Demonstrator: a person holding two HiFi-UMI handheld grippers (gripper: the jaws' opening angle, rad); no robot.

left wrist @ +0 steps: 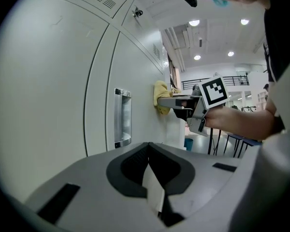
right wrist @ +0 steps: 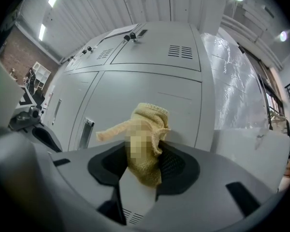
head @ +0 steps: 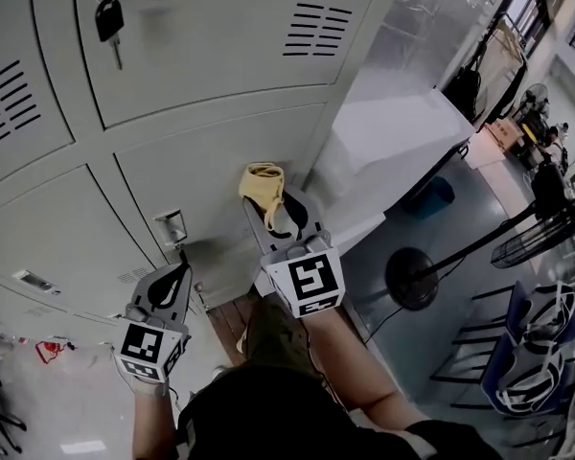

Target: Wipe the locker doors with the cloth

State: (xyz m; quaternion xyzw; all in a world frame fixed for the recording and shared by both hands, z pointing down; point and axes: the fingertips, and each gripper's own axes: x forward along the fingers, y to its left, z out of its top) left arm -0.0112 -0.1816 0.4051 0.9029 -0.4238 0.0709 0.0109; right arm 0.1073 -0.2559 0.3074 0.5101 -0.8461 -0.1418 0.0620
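**A:** How's the grip?

**B:** My right gripper (head: 271,209) is clamped on the cloth (head: 262,182). The cloth touches the door (head: 220,156), right of the handle (head: 172,226).

**A:** And the left gripper (head: 179,268)?

**B:** Jaws together, empty, just below the handle. I'd press evenly and sweep away from the handle in overlapping strokes.

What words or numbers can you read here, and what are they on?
None can be read.
Left gripper and right gripper: black square markers only, no letters.
Small plate on a locker door: too blurred to read.
Yellow cloth: no print seen.
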